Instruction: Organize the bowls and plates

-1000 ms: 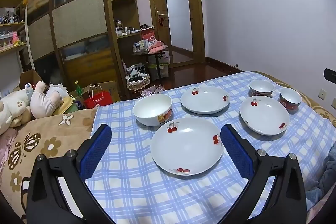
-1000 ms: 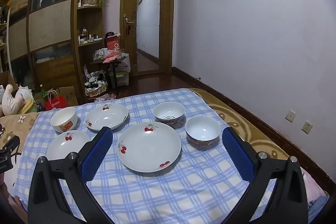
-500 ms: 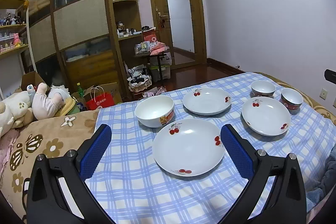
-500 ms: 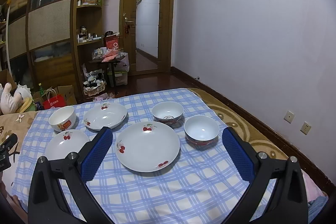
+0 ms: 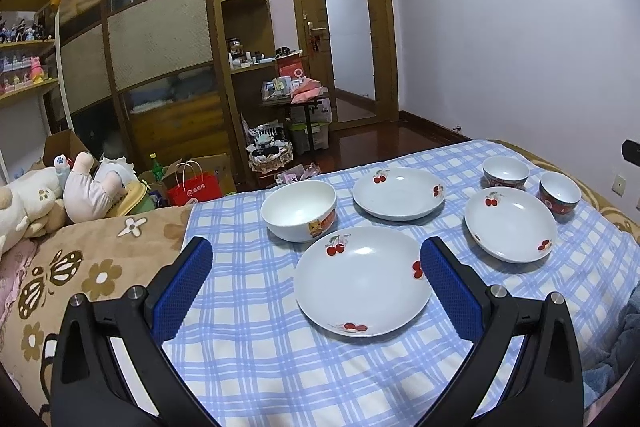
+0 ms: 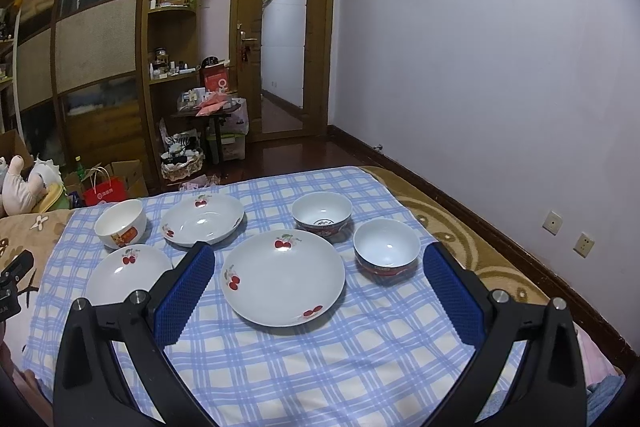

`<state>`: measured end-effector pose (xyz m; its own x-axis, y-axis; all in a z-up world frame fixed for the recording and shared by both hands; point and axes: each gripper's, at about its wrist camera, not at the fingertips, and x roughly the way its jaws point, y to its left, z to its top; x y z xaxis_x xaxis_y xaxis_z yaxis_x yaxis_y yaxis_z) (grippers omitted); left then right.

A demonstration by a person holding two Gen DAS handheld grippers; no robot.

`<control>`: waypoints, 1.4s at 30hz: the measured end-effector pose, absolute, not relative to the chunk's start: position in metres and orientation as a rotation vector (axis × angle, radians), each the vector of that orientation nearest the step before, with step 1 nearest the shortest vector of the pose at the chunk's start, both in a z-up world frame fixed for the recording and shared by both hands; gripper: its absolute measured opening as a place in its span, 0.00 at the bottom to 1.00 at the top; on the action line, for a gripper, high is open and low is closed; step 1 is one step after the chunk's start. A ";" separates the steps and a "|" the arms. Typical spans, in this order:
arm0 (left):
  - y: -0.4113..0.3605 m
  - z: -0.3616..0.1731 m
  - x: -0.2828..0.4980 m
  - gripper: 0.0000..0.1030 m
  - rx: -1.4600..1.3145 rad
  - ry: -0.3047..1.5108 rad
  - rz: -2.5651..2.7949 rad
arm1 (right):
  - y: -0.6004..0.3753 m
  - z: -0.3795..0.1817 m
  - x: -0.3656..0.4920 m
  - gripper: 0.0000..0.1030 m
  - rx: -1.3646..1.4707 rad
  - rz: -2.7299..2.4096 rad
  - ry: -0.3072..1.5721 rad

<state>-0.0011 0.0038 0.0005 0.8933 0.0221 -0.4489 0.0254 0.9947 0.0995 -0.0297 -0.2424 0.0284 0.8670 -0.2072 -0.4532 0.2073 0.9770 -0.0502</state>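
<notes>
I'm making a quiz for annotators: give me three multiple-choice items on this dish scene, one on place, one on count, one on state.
1. Where is the white bowl with the cartoon print?
A. far left of the cloth
B. beside the right wall
C. stacked on a plate

2. How many cherry plates lie on the checked cloth?
A. one
B. three
C. five

3. How are the left gripper and right gripper?
A. both open, empty
B. both shut on bowls
C. one holds a plate

Answers: 1 A, it sits at the left edge; 2 B, three separate plates show; 3 A, fingers spread with nothing between.
</notes>
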 end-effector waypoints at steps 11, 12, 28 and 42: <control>0.005 0.001 -0.001 0.99 0.114 0.459 0.005 | -0.240 0.024 -0.033 1.00 0.000 -0.216 0.470; 0.006 0.001 -0.001 0.99 0.114 0.459 0.004 | -0.240 0.023 -0.033 1.00 0.000 -0.215 0.470; 0.005 -0.001 -0.002 0.99 0.114 0.469 -0.001 | -0.240 0.024 -0.035 1.00 -0.001 -0.217 0.471; 0.000 -0.002 -0.002 0.99 0.125 0.472 0.003 | -0.241 0.025 -0.031 1.00 -0.016 -0.207 0.468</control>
<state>-0.0020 0.0005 -0.0024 0.8909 0.0313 -0.4531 0.0265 0.9923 0.1206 -0.0314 -0.2414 0.0246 0.8720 -0.2014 -0.4462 0.1940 0.9790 -0.0628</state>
